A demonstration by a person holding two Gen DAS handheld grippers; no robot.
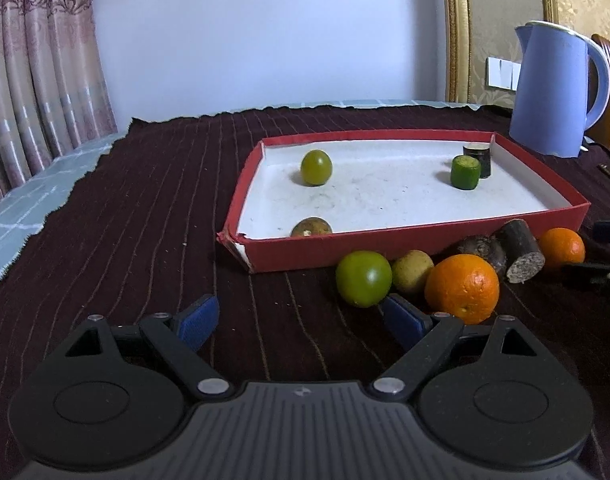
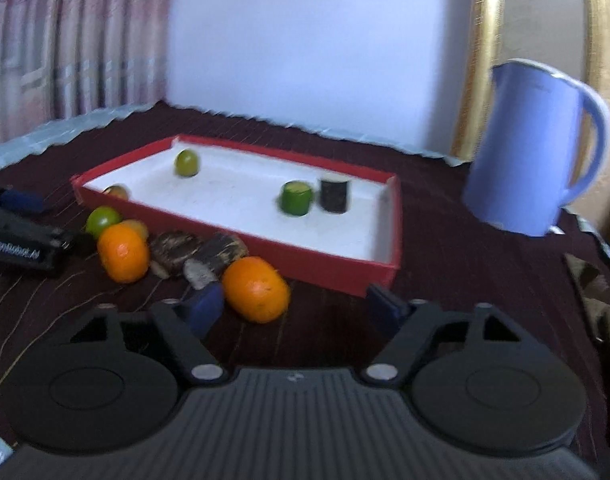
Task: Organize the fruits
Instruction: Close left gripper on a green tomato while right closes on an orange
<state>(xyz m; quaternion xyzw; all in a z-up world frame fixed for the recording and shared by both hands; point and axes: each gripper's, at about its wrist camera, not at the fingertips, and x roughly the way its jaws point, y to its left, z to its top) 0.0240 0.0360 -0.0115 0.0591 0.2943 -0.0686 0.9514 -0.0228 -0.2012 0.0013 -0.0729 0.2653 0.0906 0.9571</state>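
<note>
Both grippers hover low over a dark striped cloth [image 1: 145,200]. On the left gripper [image 1: 301,316] the blue pads stand wide apart with nothing between them. The right gripper [image 2: 293,306] also has its pads apart, gripping nothing; an orange [image 2: 257,289] lies just beyond its left pad, not pinched.

A pale blue kettle [image 1: 553,88] stands upright at the far right of the cloth, beside a red tray [image 1: 425,242] with a white floor. Inside the tray sit a green round fruit [image 1: 316,167] toward the far left, a brownish fruit [image 1: 311,227] against the near wall, and, near the far right corner, a green cut cylinder [image 1: 465,173] just beside a dark cylinder [image 1: 480,158], both upright.

Outside the tray, along its near wall, lies a row of fruit: a large orange [image 1: 463,286], a green fruit [image 1: 363,278], a yellowish fruit [image 1: 412,271] between them and farther back, two dark cut stalk pieces [image 1: 519,250] lying on their sides, and a smaller orange [image 1: 567,246] at the right end.
</note>
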